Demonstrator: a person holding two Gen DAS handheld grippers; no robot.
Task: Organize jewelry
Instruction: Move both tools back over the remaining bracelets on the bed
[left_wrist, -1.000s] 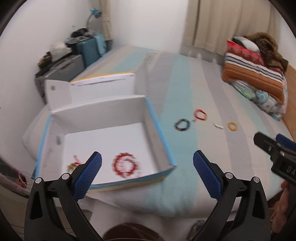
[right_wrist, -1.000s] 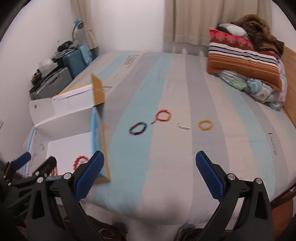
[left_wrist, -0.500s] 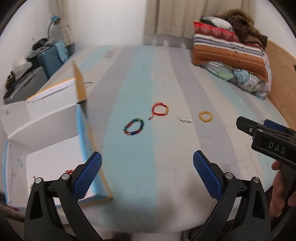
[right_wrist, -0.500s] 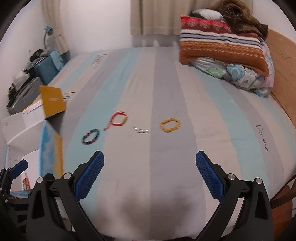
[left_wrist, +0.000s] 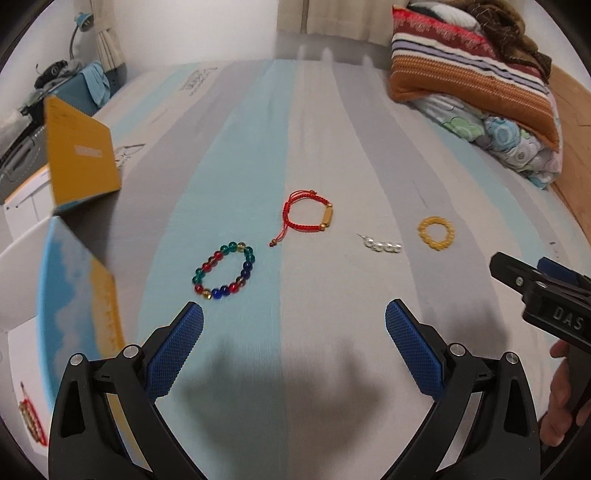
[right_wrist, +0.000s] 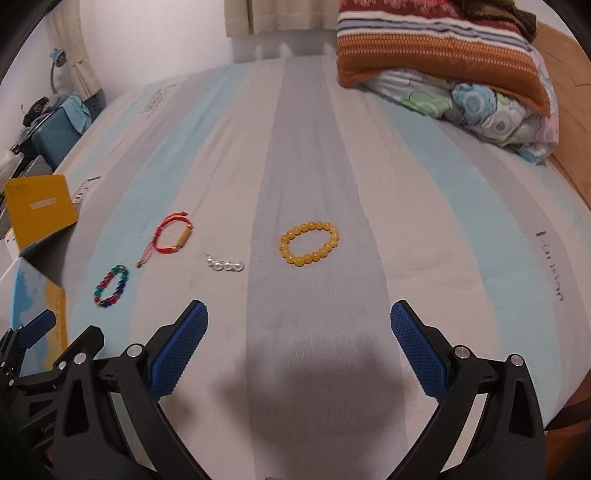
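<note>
Both views swung off box, yellow bracelet (right_wrist: 309, 244) ahead of right claw (right_wrist: 299, 349)

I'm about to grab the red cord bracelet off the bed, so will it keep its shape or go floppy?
Probably floppy: the red cord bracelet is thin woven string with a loose tail, so it should sag. Its gold tube bead looks rigid and may swing to the bottom. It likely weighs little and won't roll.

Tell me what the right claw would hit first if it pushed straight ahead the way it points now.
Probably the yellow bead bracelet. The right claw, open and empty, points down the grey stripe of the bedsheet, and that bracelet lies nearly centred ahead. Depth is unclear, so it might meet the sheet first.
</note>
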